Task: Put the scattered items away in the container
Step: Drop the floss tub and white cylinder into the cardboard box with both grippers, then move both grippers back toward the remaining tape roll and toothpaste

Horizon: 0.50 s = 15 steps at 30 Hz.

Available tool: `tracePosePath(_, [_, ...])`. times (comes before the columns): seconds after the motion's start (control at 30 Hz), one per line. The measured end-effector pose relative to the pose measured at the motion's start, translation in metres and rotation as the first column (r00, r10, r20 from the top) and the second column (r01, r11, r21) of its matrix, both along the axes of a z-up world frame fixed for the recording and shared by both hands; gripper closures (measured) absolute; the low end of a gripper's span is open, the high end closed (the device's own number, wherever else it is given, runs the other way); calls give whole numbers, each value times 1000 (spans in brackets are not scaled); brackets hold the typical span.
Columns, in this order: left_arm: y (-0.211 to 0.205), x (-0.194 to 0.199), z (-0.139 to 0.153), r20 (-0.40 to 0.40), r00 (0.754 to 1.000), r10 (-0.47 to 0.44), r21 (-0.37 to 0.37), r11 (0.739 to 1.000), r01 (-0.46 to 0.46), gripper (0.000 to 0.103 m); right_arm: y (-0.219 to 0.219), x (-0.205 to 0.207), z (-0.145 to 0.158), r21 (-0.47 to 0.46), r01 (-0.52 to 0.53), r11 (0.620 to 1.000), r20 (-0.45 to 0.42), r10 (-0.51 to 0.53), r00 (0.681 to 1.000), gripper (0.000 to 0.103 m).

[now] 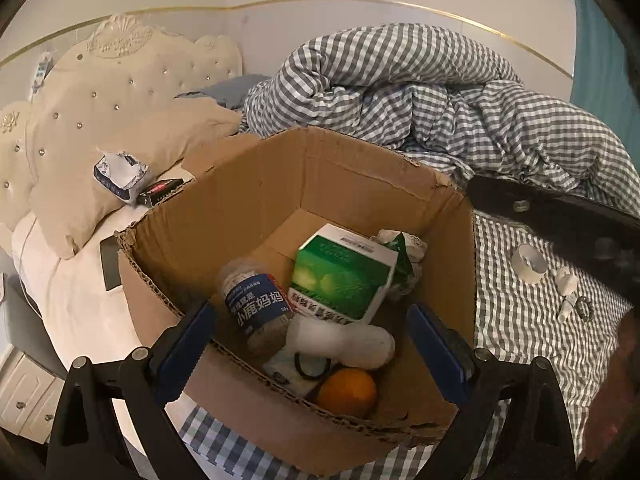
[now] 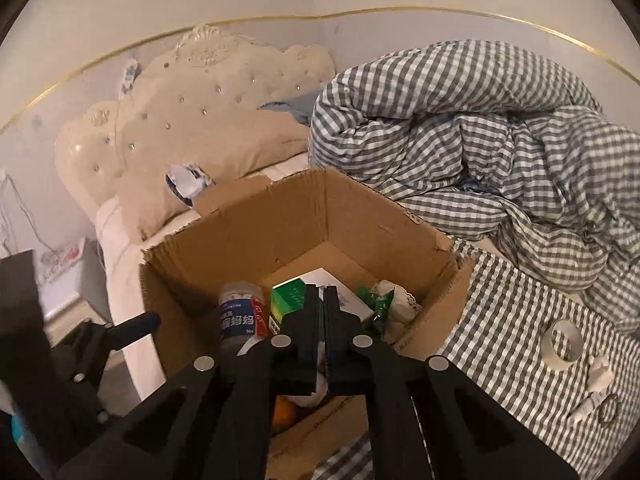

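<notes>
Underneath everything is a bed with a grey-checked sheet [image 1: 520, 320], a bunched checked duvet [image 1: 420, 92] and a cream tufted headboard [image 1: 120, 80] against the wall. On it stands my cardboard box [image 1: 248, 184], already holding a blue-labelled bottle [image 1: 256, 304], a green carton [image 1: 344, 276], a white sock [image 1: 340, 340] and an orange [image 1: 347, 392]. Still out on the sheet, right of the box, lie a tape roll [image 1: 529, 263] and some small white bits [image 1: 566, 282]. My left gripper [image 1: 316, 344] hangs wide open over the box with nothing between its fingers; my right gripper [image 2: 322, 344] is closed and empty above the box's near edge.
</notes>
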State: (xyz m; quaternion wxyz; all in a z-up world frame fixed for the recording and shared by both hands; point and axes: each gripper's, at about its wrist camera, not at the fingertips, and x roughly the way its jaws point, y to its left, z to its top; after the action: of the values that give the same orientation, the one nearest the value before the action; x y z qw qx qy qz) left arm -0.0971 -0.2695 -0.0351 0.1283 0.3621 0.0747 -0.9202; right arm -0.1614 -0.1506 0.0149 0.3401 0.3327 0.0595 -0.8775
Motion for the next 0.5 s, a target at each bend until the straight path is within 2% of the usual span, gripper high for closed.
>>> tracePosePath(0.07, [7,1,3,-7,1000,-13,-3,1000,13,4,20,1,11,-31,22,999,-8,-22,1000,78])
tracePosePath(0.13, [18,2,8,-14,999,-30,-9,999,30,4,45,5,23,-59,48,997,-38,-50,998,54])
tracePosePath(0.2, [37,3,17,-29,998,-64,-21,998,63,4,77,13,34,-84,91,992,-73,-97,993,44])
tracePosePath(0.3, [69,5,28,-53,992,-110,-29,994,109,0,133,25,41,-110,177,978,-102,-188,977,36])
tracePosePath(0.37, [92,5,32,-66,987,-144,-23,989,143,0,169,30,39,-119,247,962,-104,-259,960,34])
tracePosePath(0.5, [146,-1,28,-59,974,-218,-53,975,215,0,244,36,17,-135,372,918,-44,-381,924,33])
